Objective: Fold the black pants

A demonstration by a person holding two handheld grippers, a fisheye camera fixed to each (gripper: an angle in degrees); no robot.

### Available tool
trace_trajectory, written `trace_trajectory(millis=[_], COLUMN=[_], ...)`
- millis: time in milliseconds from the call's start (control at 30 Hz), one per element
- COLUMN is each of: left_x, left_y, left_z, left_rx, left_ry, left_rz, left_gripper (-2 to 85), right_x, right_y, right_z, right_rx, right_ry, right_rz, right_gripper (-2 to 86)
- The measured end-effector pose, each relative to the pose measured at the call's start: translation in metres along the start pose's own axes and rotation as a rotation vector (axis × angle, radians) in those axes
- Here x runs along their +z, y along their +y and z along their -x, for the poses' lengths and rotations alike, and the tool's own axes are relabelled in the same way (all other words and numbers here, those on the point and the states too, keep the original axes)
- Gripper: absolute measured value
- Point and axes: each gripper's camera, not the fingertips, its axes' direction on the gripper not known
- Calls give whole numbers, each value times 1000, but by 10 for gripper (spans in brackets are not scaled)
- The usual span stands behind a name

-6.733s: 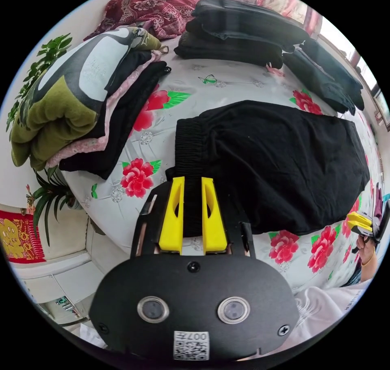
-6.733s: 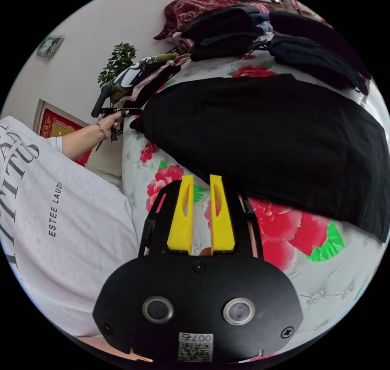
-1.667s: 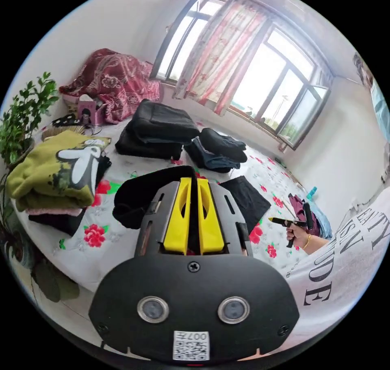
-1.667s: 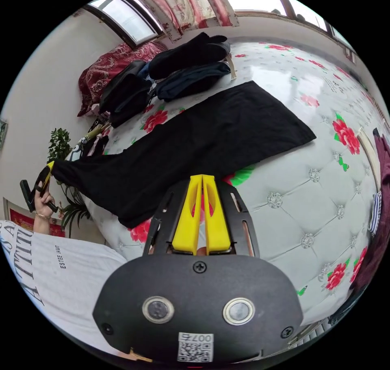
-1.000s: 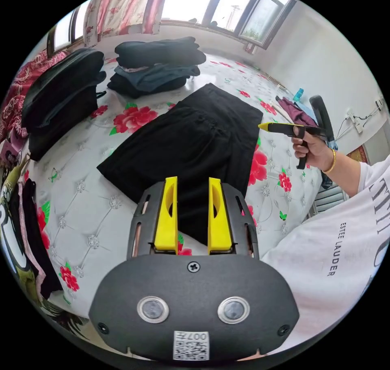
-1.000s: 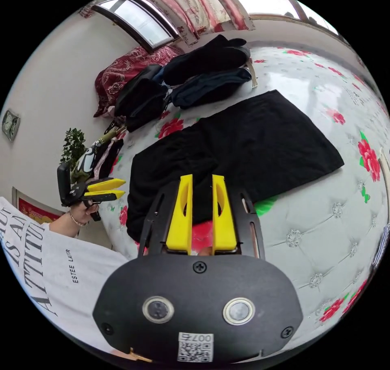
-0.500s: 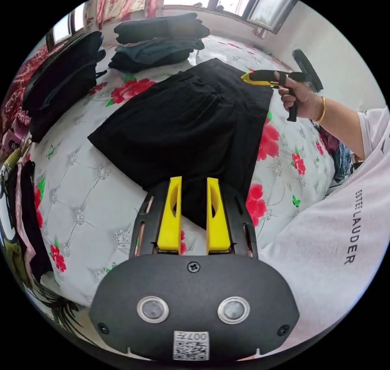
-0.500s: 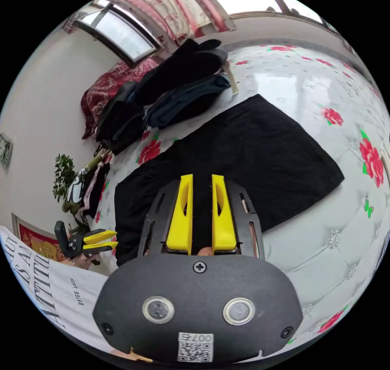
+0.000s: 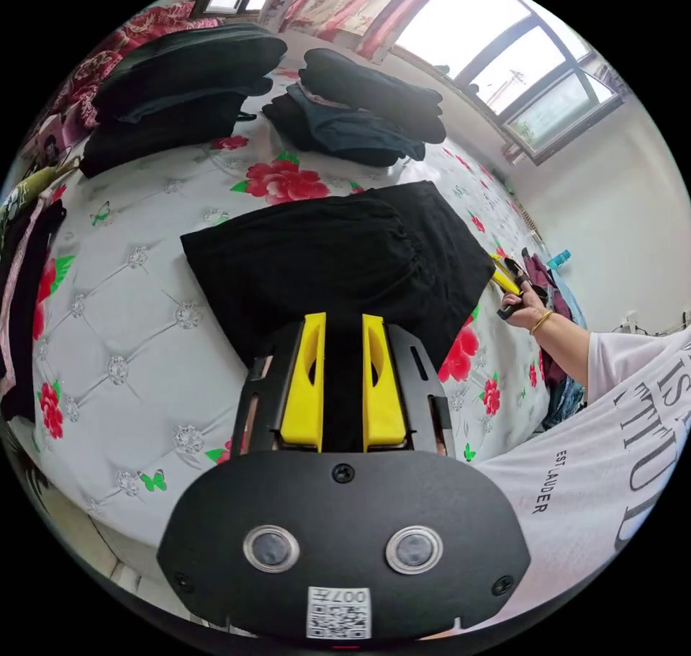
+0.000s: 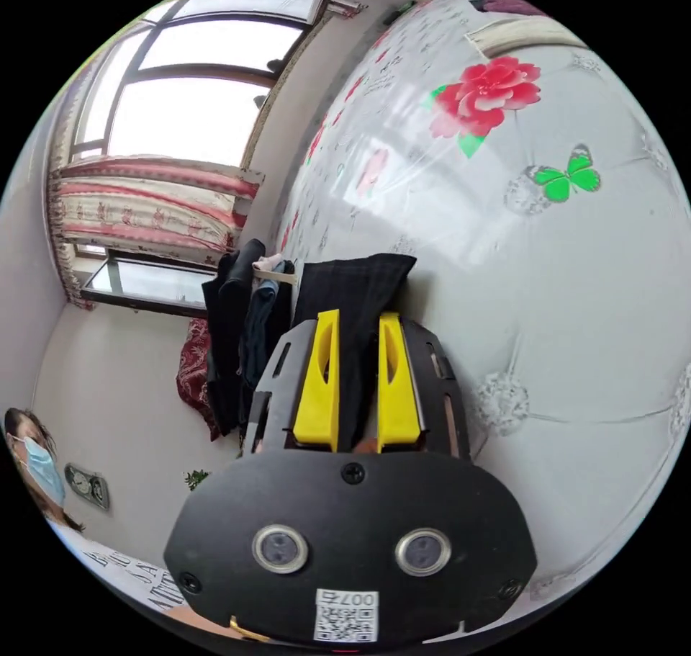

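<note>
The black pants [image 9: 324, 253] lie folded into a short, wide shape on the flowered bed cover [image 9: 108, 310]. My left gripper [image 9: 343, 317] is open and hangs over their near corner, black cloth showing between the yellow jaws. In the left gripper view a hand holds my right gripper [image 9: 504, 276] at the pants' far right edge. The right gripper view sits low on the bed: my right gripper [image 10: 358, 315] stands open with the edge of the pants [image 10: 356, 281] running in between its jaws.
Two stacks of dark folded clothes [image 9: 180, 73] [image 9: 360, 109] lie at the back of the bed below the windows, and stand left of the pants as dark clothes [image 10: 237, 339]. The person's white shirt [image 9: 612, 454] is at the right. Loose clothes [image 9: 551, 281] lie past the bed's right side.
The left gripper let go of the lifted waistband, leaving the pants folded over. Its jaws have since narrowed. The right gripper dropped from above the pants to their far edge.
</note>
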Motion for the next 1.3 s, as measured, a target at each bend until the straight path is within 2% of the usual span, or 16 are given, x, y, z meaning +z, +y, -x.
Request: trace_trajectory(millis=[67, 133, 200, 300, 367, 467, 533, 600, 667, 733, 800, 900, 967, 1067, 1200, 1300], left_x=[-6, -15, -22, -28, -30, -34, -36, -37, -36, -33, -32, -28, -23, -9, 3, 8], left_y=[4, 9, 15, 24, 29, 37, 43, 47, 51, 54, 54, 45, 36, 15, -13, -22], left_z=[12, 30, 43, 67, 81, 103, 118, 127, 137, 148, 155, 167, 173, 176, 169, 173], left_rx=[-54, -130, -182, -269, -317, -384, -424, -435, -441, -442, -430, -407, -390, -334, -246, -275], left_ry=[1, -5, -6, 16, 41, 119, 177, 207, 232, 266, 291, 339, 377, 428, 426, 392], left_rz=[-8, -18, -36, -53, -66, -103, -135, -145, -136, -120, -110, -105, -98, -46, 36, 87], left_gripper=[81, 82, 82, 81, 82, 85, 90, 94, 97, 109, 116, 133, 145, 155, 131, 61], right_x=[18, 28, 38, 66, 87, 107, 125, 143, 159, 156, 147, 129, 121, 119, 133, 148], right_y=[-15, -22, -19, 22, 93, 195, 249, 294, 333, 338, 325, 274, 214, 154, 130, 140], right_z=[0, 25, 72, 172, 242, 273, 262, 237, 201, 194, 200, 215, 211, 182, 141, 112], right_rx=[47, -28, -202, -582, -933, -1219, -1272, -1277, -1262, -1227, -1192, -1123, -977, -757, -538, -374], right_ry=[-114, -165, -197, -262, -312, -377, -346, -269, -90, -105, -155, -174, -91, 51, 81, -25], right_rz=[123, 176, 257, 504, 743, 1015, 1181, 1327, 1455, 1510, 1471, 1268, 1037, 839, 869, 1026], right_gripper=[9, 3, 1, -1, -1, 0, 2, 6, 16, 25, 35, 51, 64, 77, 83, 74])
